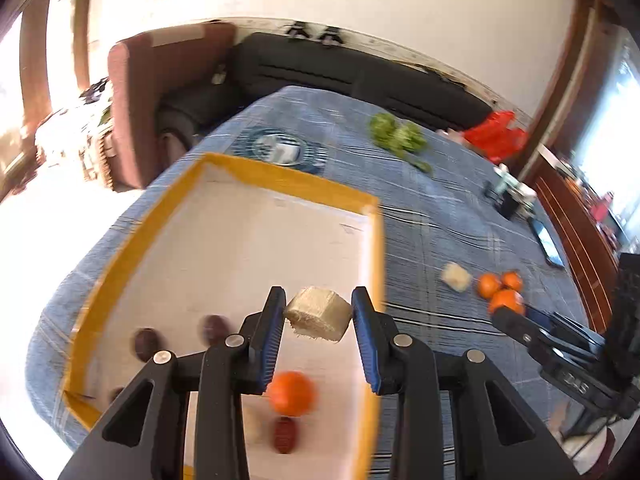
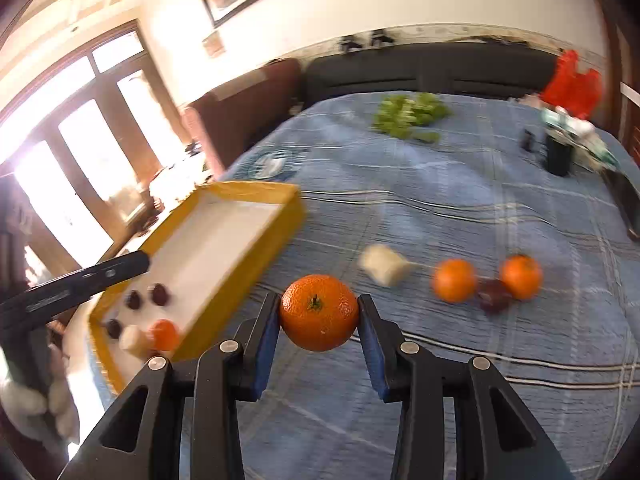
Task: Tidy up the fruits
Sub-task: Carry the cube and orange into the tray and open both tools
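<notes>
Sitting clamped in the right hand-held gripper point(image 2: 319, 312): an orange point(image 2: 319, 312).

1. The left gripper point(image 1: 319, 316) squeezes a pale, rough block point(image 1: 319, 314) between its blue pads point(image 1: 274, 338).
2. Under it sits a yellow-edged box with a white floor point(image 1: 280, 178).
3. Inside lie a round orange point(image 1: 291, 393) and some dark brown fruits point(image 1: 285, 435).
4. More small oranges point(image 1: 501, 289) sit on the blue striped cloth point(image 1: 432, 220), beside another pale block point(image 1: 456, 277).
</notes>
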`<state>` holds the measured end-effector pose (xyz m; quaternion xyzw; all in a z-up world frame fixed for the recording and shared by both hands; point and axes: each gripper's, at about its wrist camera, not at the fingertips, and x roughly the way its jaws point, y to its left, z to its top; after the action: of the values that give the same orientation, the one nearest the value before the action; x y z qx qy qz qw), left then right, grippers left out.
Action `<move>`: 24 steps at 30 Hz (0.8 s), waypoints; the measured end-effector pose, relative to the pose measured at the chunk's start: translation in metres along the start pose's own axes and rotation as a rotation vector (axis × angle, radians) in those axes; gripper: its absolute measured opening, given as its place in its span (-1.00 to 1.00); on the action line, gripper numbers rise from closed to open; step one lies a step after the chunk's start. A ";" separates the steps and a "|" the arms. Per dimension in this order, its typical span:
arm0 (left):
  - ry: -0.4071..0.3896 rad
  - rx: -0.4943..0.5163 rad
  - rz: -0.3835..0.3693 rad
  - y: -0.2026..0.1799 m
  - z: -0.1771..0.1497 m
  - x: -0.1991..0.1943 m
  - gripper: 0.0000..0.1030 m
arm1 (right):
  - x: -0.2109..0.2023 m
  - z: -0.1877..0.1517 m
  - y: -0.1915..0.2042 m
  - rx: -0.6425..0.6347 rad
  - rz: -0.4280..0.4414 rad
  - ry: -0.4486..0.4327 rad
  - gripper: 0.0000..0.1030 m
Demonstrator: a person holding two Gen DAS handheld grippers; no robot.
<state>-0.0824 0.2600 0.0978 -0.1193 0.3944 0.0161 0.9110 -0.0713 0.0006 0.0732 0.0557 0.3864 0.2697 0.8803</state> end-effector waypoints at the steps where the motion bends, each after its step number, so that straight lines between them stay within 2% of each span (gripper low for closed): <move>1: 0.000 -0.024 0.011 0.015 0.003 0.001 -0.36 | 0.004 0.003 0.014 -0.024 0.016 0.010 -0.17; 5: 0.032 -0.119 0.050 0.074 0.013 0.017 -0.36 | 0.032 0.009 0.066 -0.110 0.064 0.079 -0.17; 9: 0.089 -0.184 0.056 0.109 0.017 0.043 -0.35 | 0.070 0.006 0.100 -0.165 0.065 0.155 -0.17; 11: 0.115 -0.194 0.053 0.116 0.015 0.051 -0.35 | 0.089 0.005 0.112 -0.183 0.056 0.186 -0.16; 12: 0.124 -0.196 0.050 0.118 0.015 0.055 -0.35 | 0.093 0.007 0.119 -0.210 0.032 0.169 -0.16; 14: 0.131 -0.190 0.046 0.119 0.015 0.059 -0.35 | 0.105 0.011 0.128 -0.217 0.053 0.206 -0.16; 19: 0.135 -0.227 0.016 0.124 0.017 0.065 -0.35 | 0.132 0.006 0.150 -0.282 0.040 0.266 -0.16; 22: 0.127 -0.244 -0.017 0.127 0.013 0.057 -0.17 | 0.144 0.001 0.157 -0.311 0.034 0.292 -0.15; 24: 0.111 -0.243 -0.035 0.124 0.012 0.048 0.18 | 0.146 -0.002 0.159 -0.324 0.022 0.293 -0.14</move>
<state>-0.0557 0.3799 0.0456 -0.2362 0.4370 0.0411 0.8669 -0.0604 0.2108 0.0261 -0.1221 0.4612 0.3433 0.8090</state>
